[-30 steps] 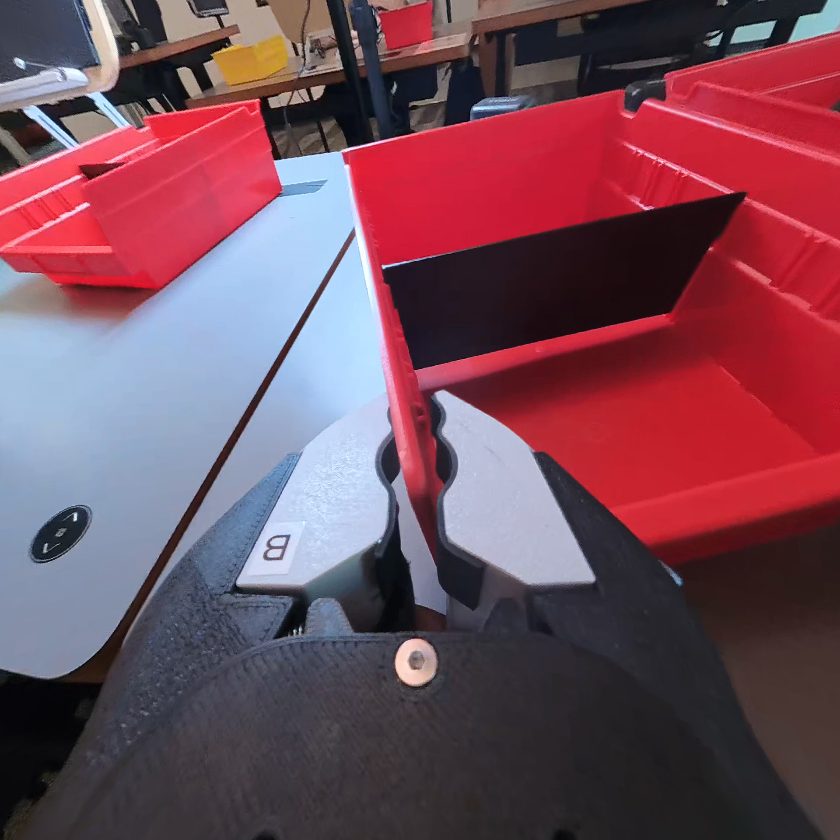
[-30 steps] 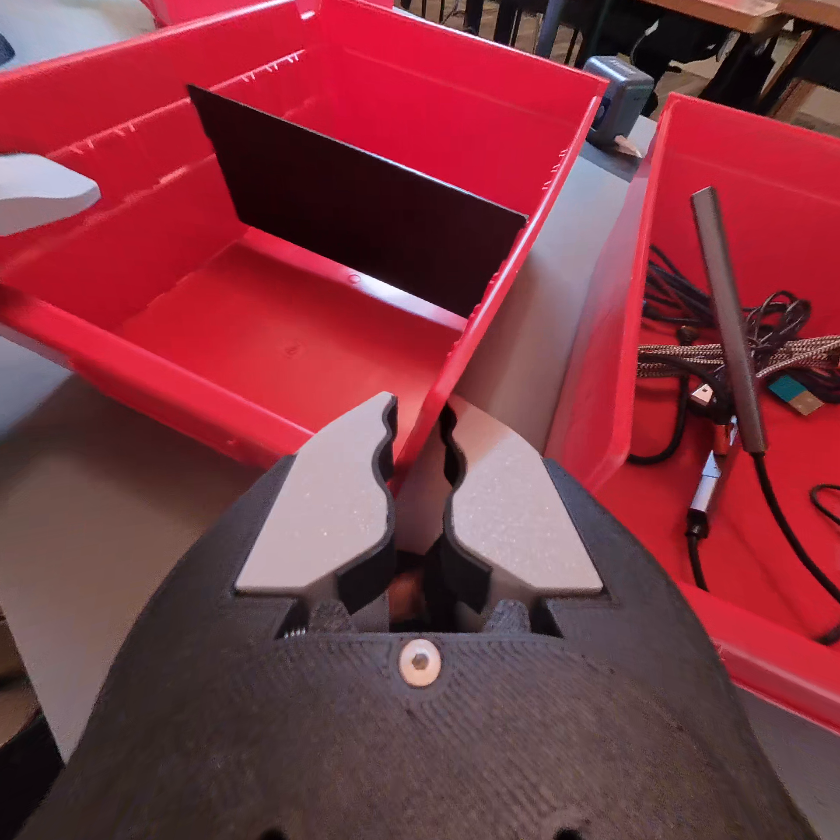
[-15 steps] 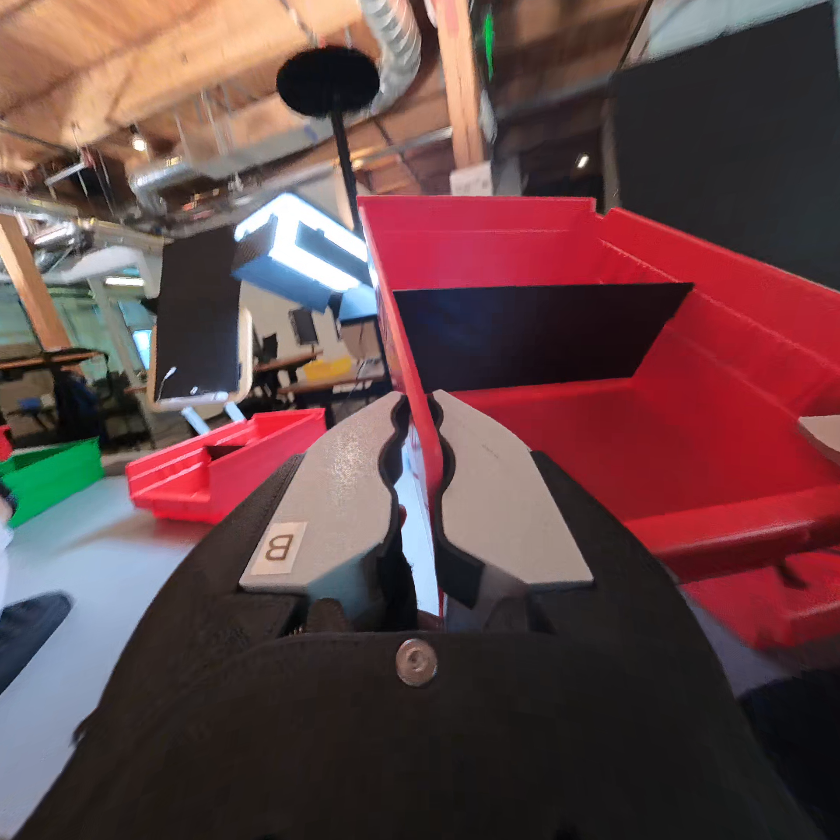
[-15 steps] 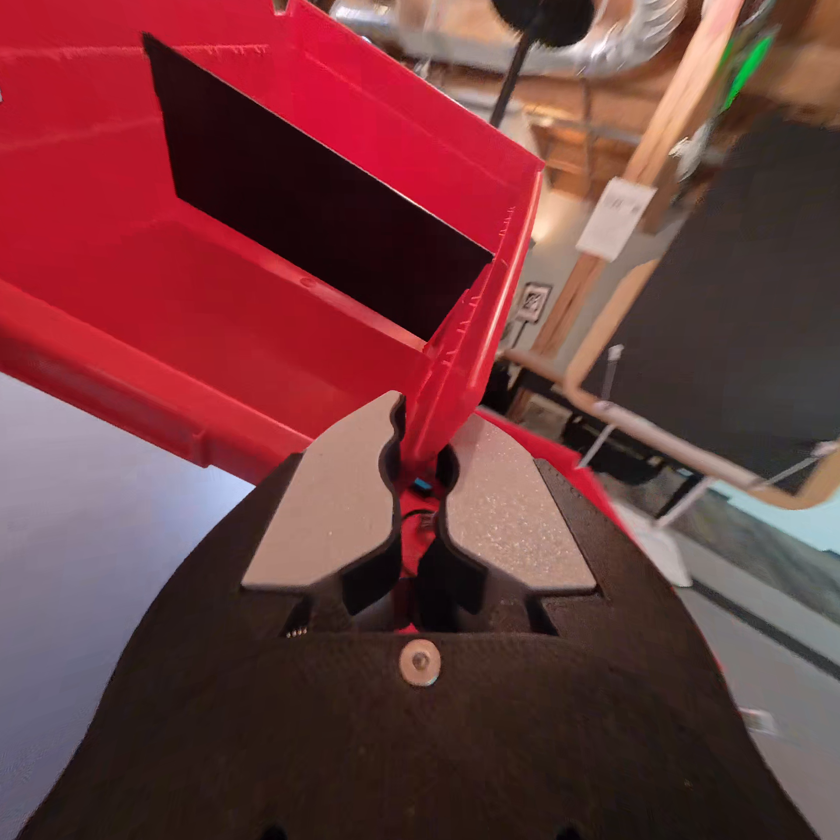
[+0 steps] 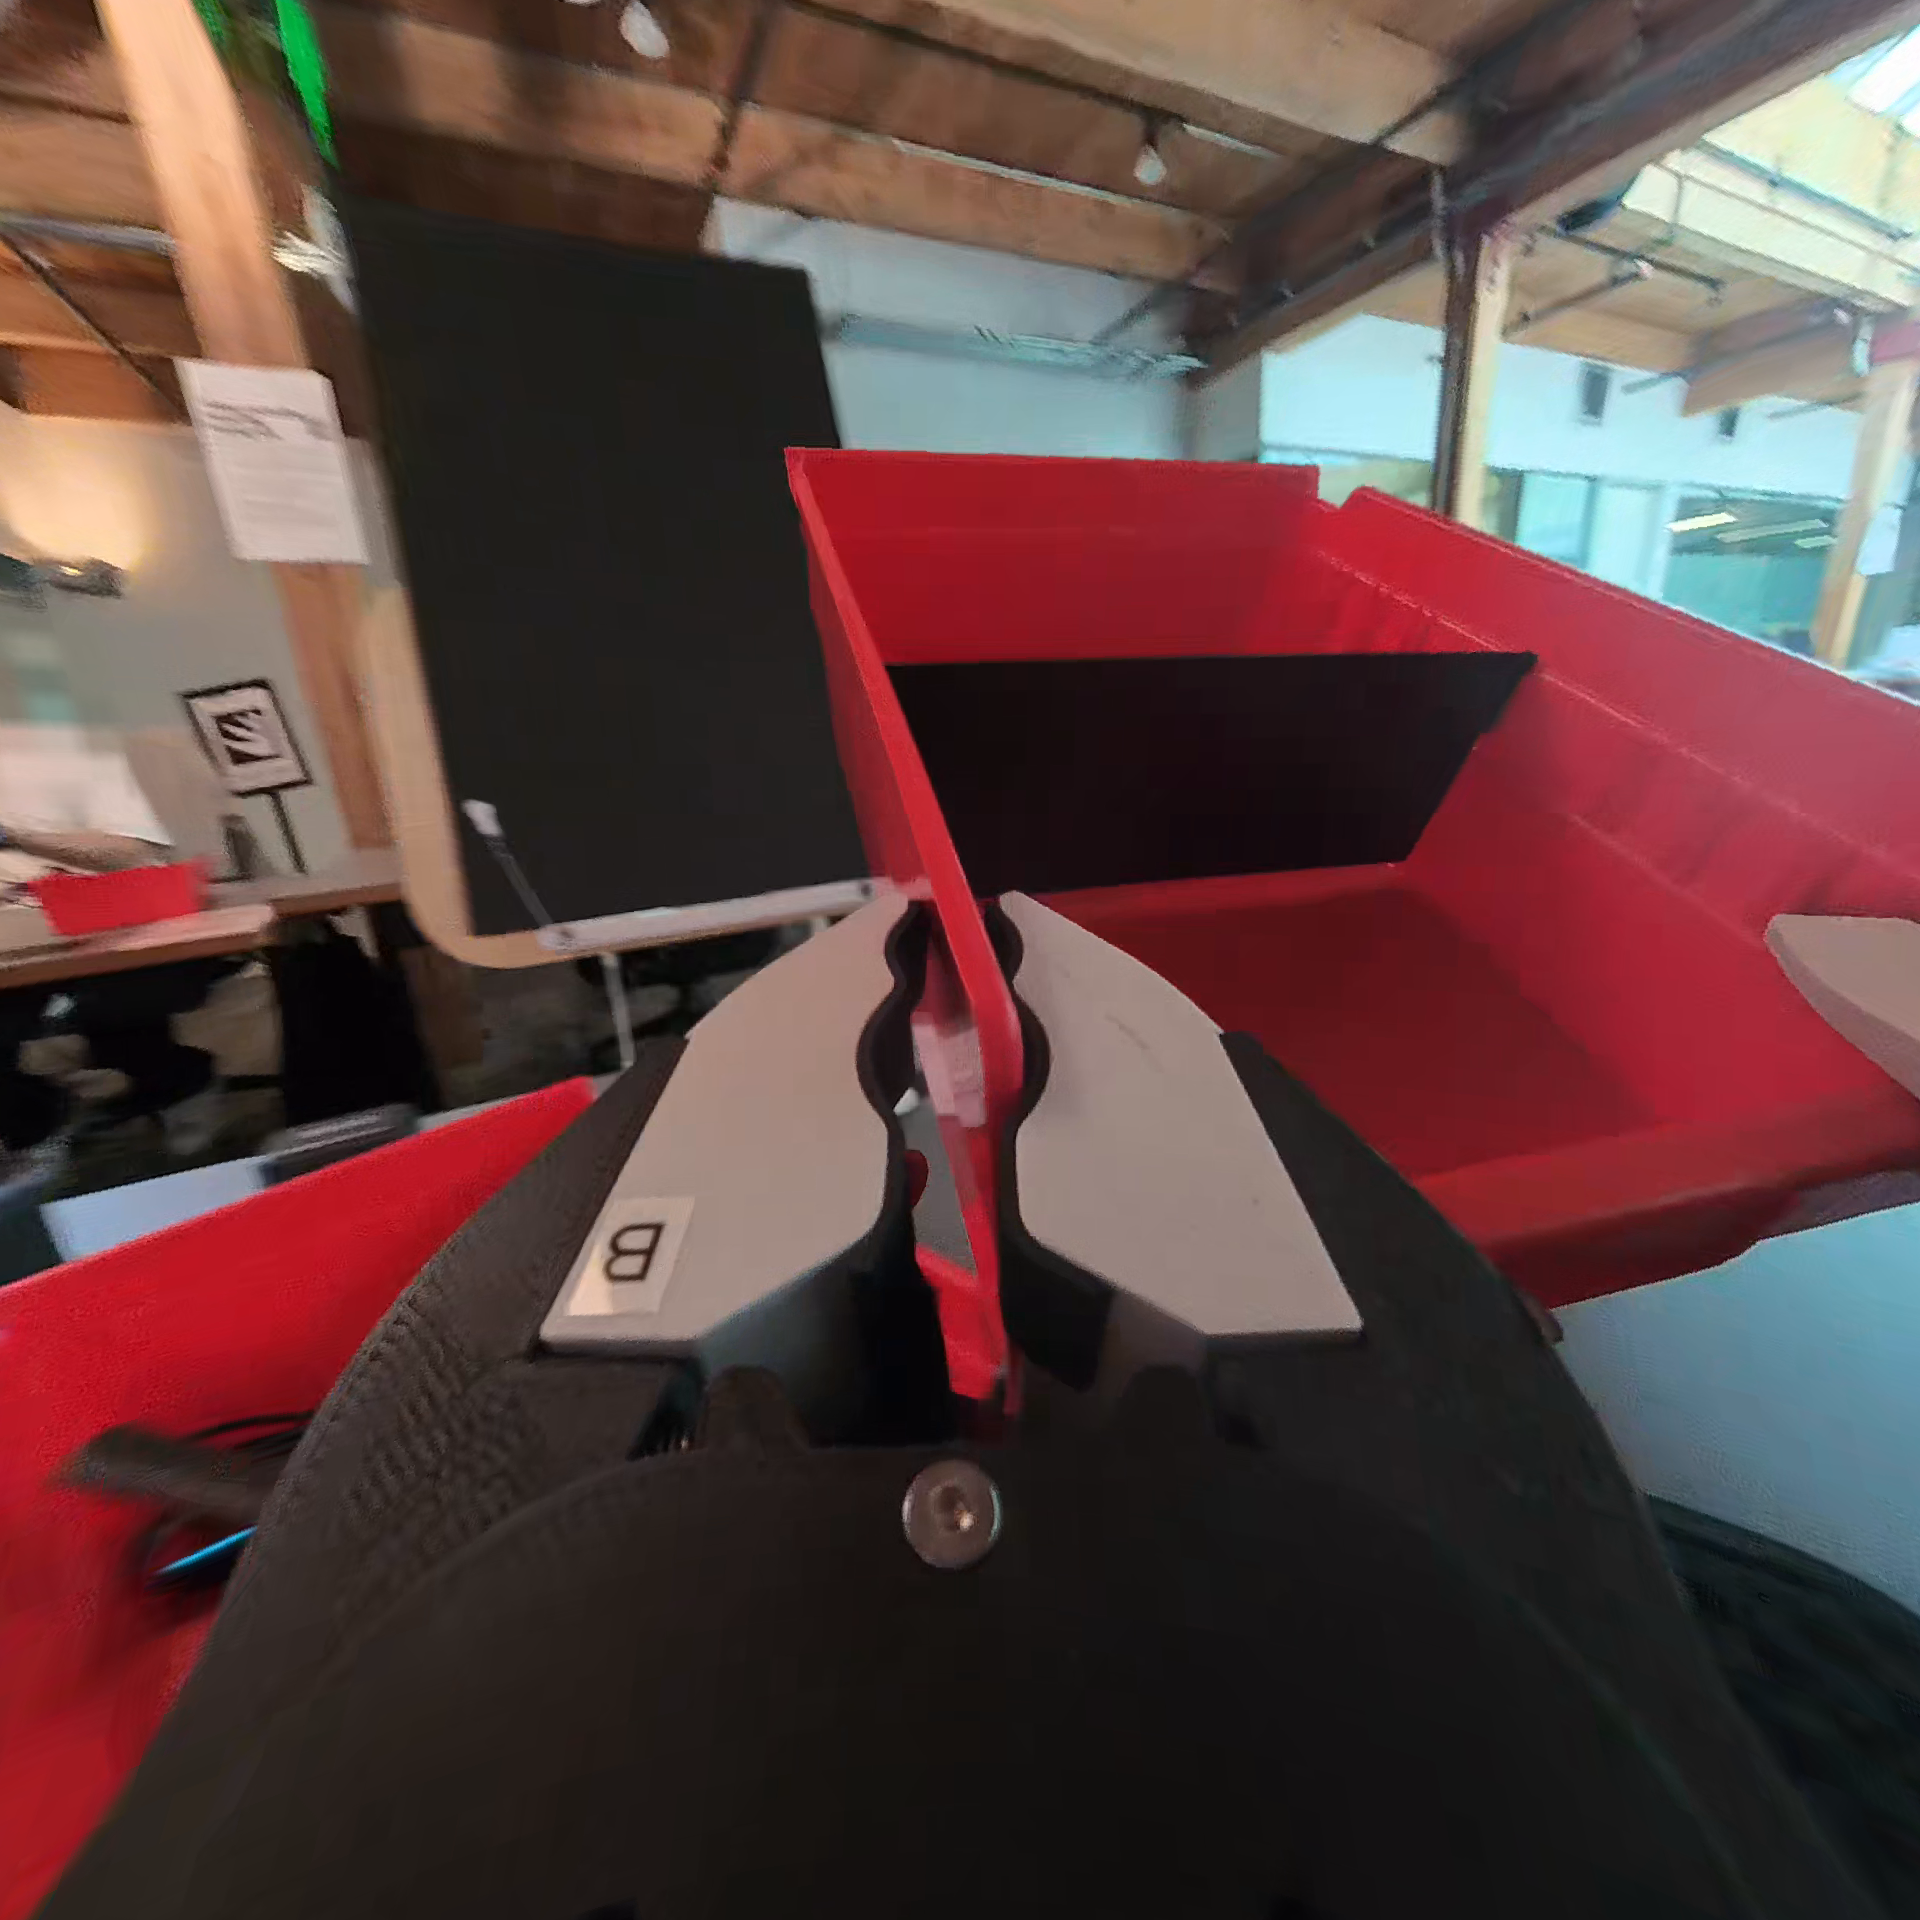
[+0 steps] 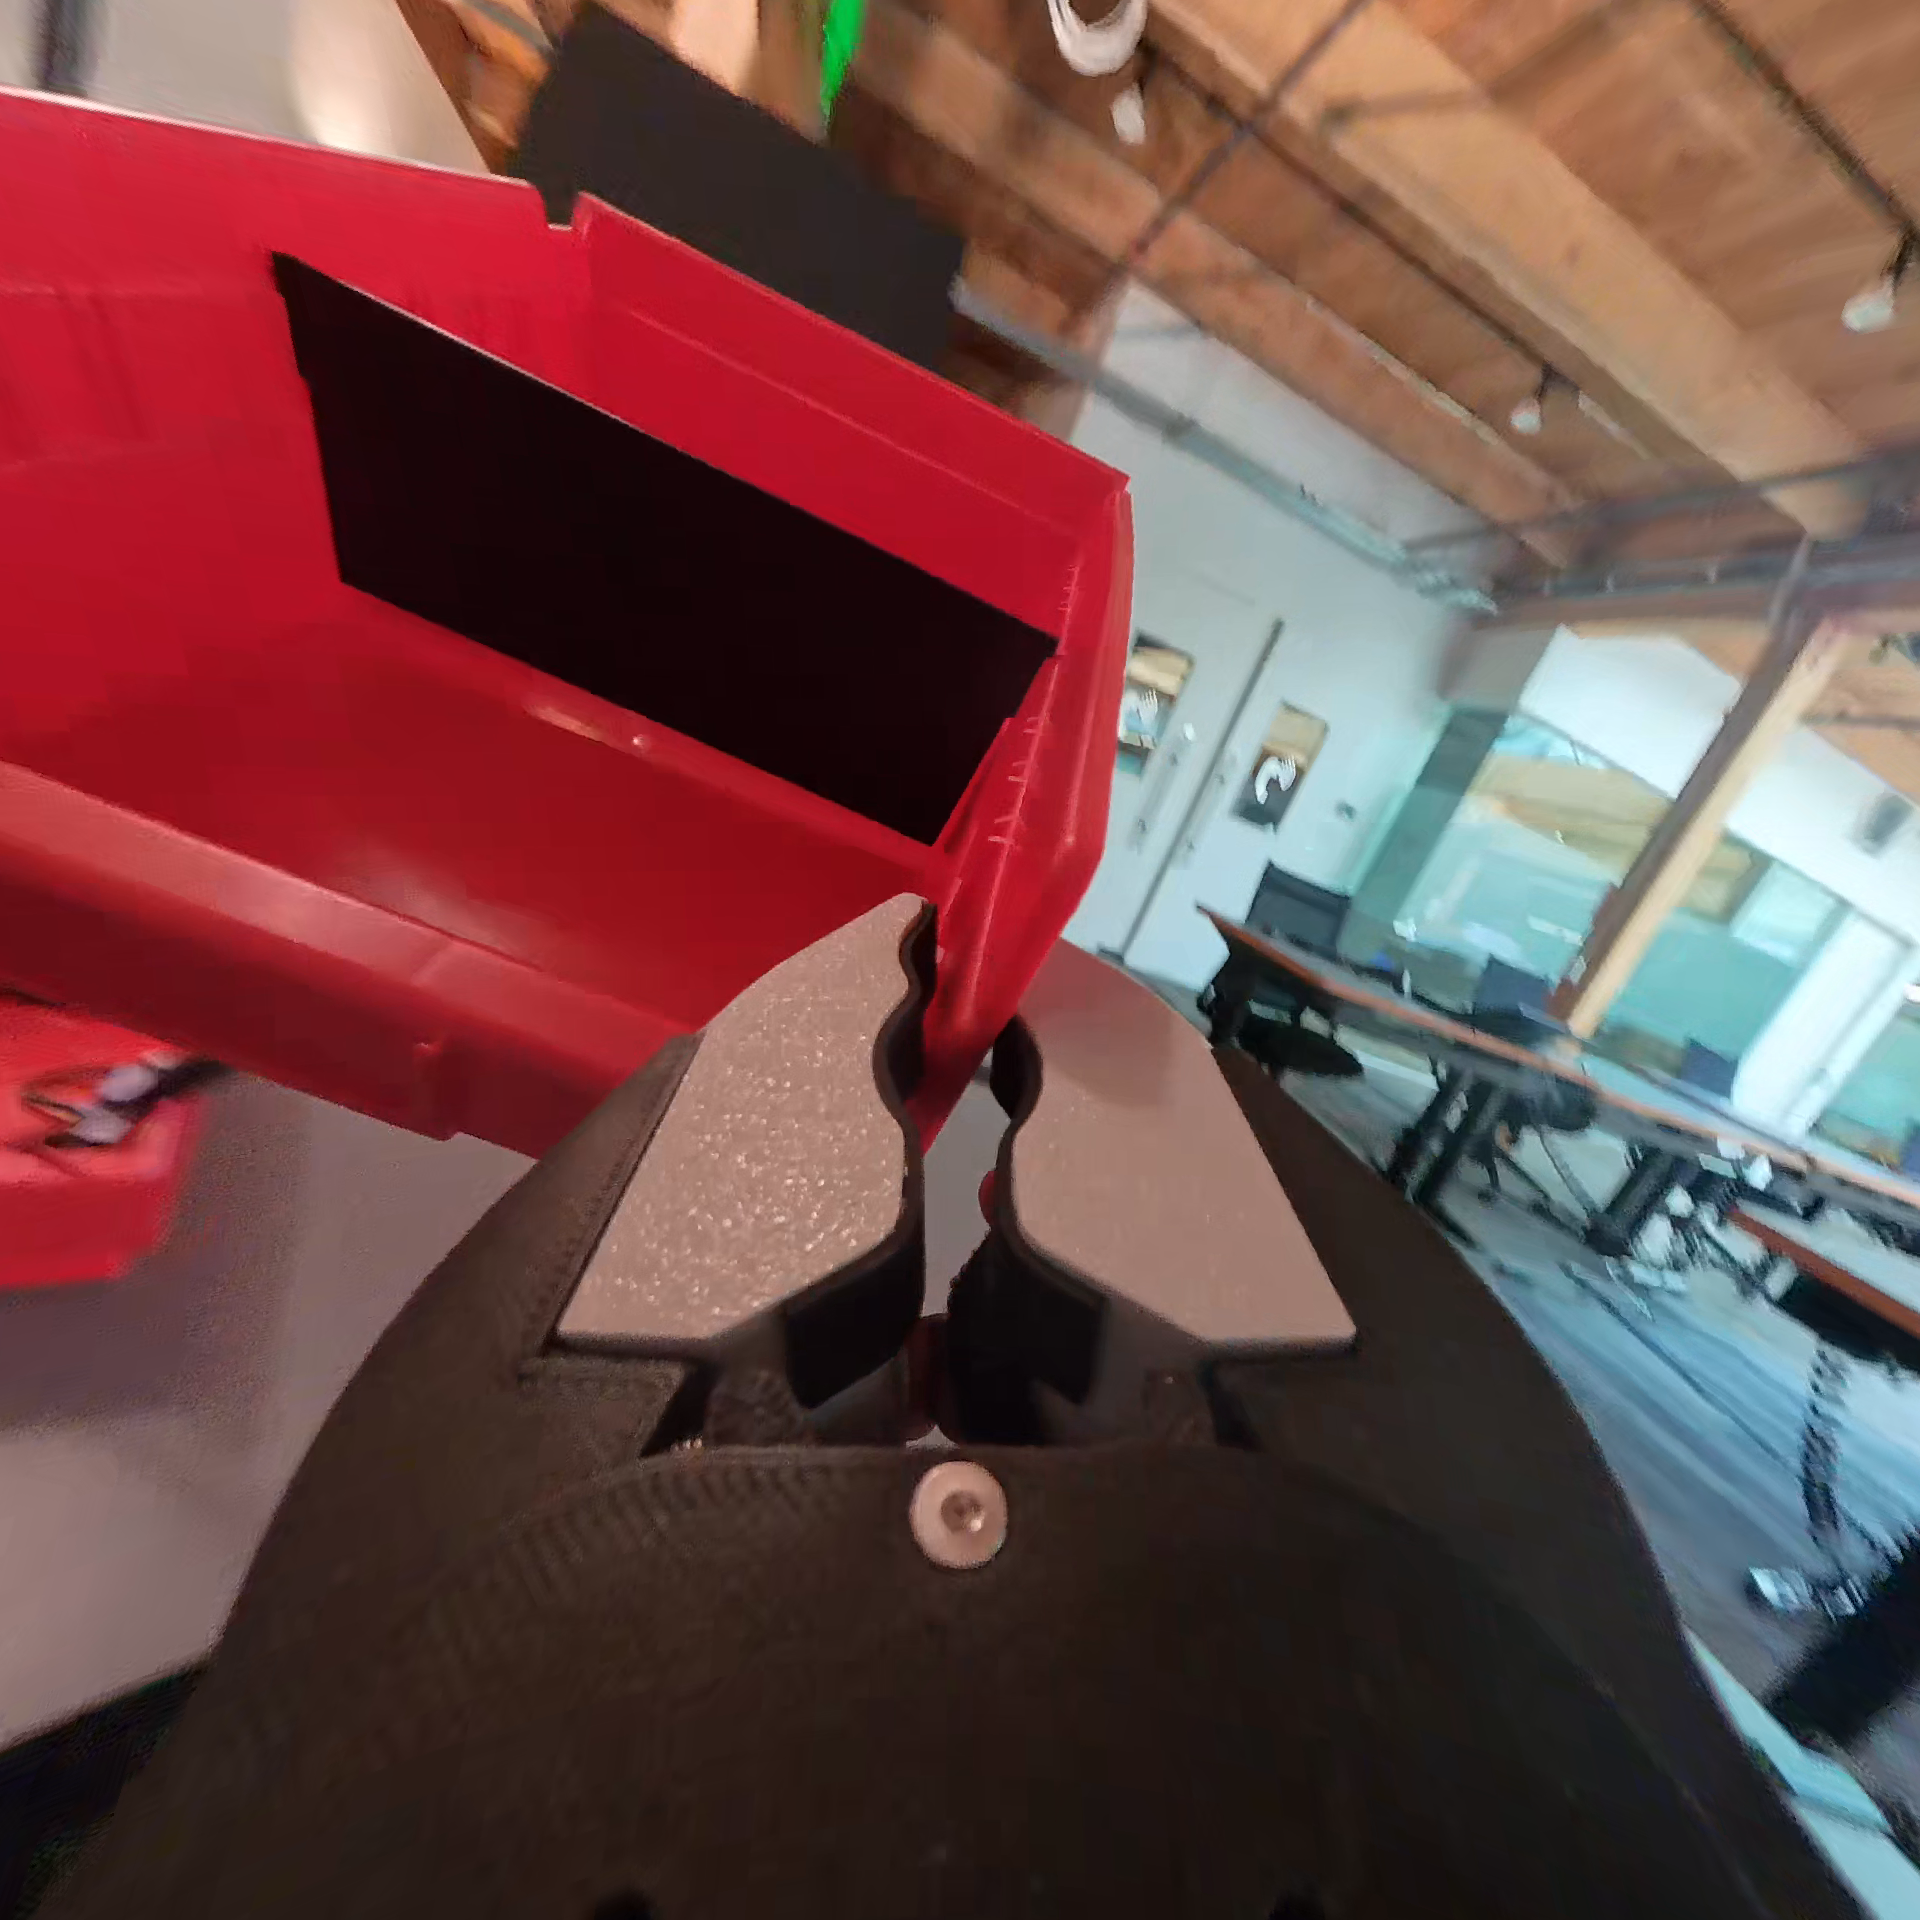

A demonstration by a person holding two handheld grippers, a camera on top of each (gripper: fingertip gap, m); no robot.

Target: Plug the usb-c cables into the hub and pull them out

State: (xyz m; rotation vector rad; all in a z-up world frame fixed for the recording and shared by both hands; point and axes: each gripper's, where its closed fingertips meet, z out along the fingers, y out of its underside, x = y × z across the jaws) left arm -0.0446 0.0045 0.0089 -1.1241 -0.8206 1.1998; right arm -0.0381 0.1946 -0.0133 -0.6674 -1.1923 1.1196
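A: Timber-ceilinged workshop. Where's the empty red bin (image 5: 1351, 1018)?

B: Lifted, tilted; it looks light and stiff. Left gripper (image 5: 954, 935) pinches one side wall, right gripper (image 6: 971, 935) the opposite. Cables and hub: blurred in a second bin (image 5: 239, 1330), lower left

Daylight pours in from windows (image 6: 1621, 862) at three o'clock, leaving the ceiling beams (image 5: 935, 135) at twelve o'clock dim, while motion blur smears both views' edges, wide-angle bending curves the outer lines, and only the centres stay sharp.
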